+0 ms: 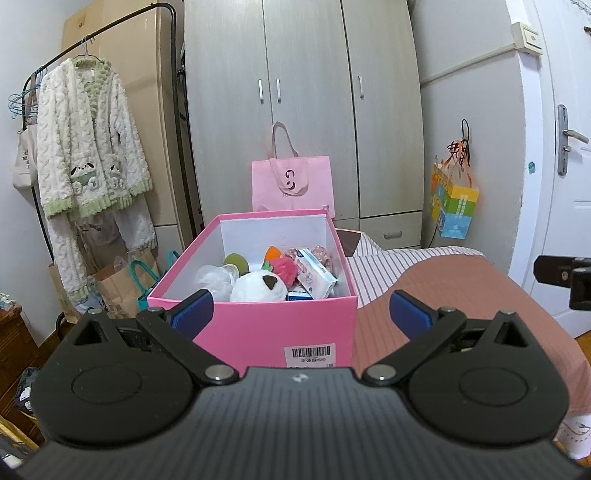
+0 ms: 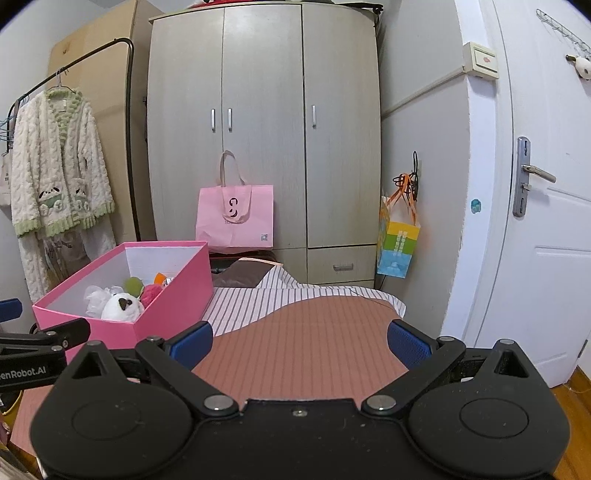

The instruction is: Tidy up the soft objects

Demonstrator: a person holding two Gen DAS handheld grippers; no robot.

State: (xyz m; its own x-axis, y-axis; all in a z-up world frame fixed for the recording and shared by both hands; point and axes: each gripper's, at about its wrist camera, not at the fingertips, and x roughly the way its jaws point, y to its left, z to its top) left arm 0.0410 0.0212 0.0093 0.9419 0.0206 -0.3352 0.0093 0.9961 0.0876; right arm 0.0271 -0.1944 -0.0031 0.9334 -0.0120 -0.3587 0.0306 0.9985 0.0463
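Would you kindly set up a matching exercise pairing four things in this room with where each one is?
Things:
1. white plush toy
2. pink tote bag
3. fluffy robe
4. colourful gift bag

Places:
A. hanging on the clothes rack
B. hanging from a hook on the wall by the door
C. inside the pink box
D. standing in front of the wardrobe

Pairs: 1-C, 2-D, 3-A, 4-B
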